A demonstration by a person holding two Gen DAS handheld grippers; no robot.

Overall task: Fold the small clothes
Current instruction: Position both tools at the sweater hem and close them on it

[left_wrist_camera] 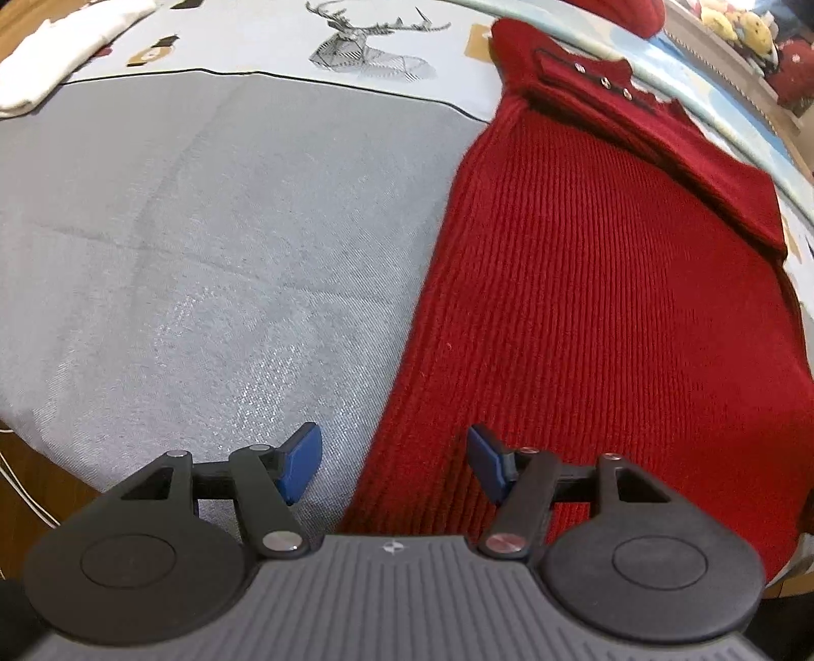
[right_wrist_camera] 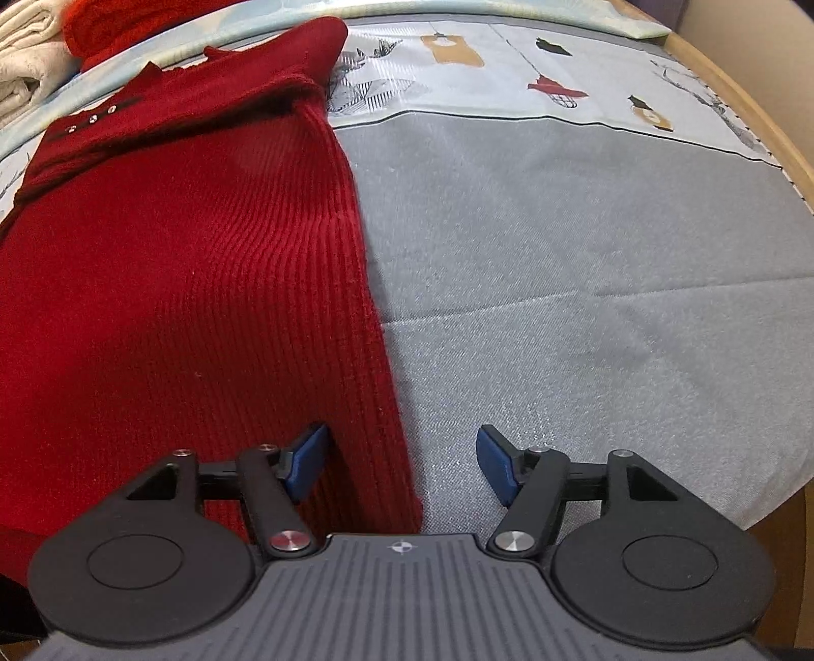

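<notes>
A dark red ribbed knit garment lies flat on the grey cloth, its collar with small studs at the far end and a sleeve folded across the top. My left gripper is open above the garment's near left edge, which runs between its blue pads. In the right wrist view the same garment fills the left half. My right gripper is open over the near right edge, which passes between its pads. Neither pair of pads presses the knit.
A patterned tablecloth with a deer print covers the far side. Folded white cloth lies at the far left, and more pale folded cloth with a red item beyond the collar. The wooden table rim curves at right.
</notes>
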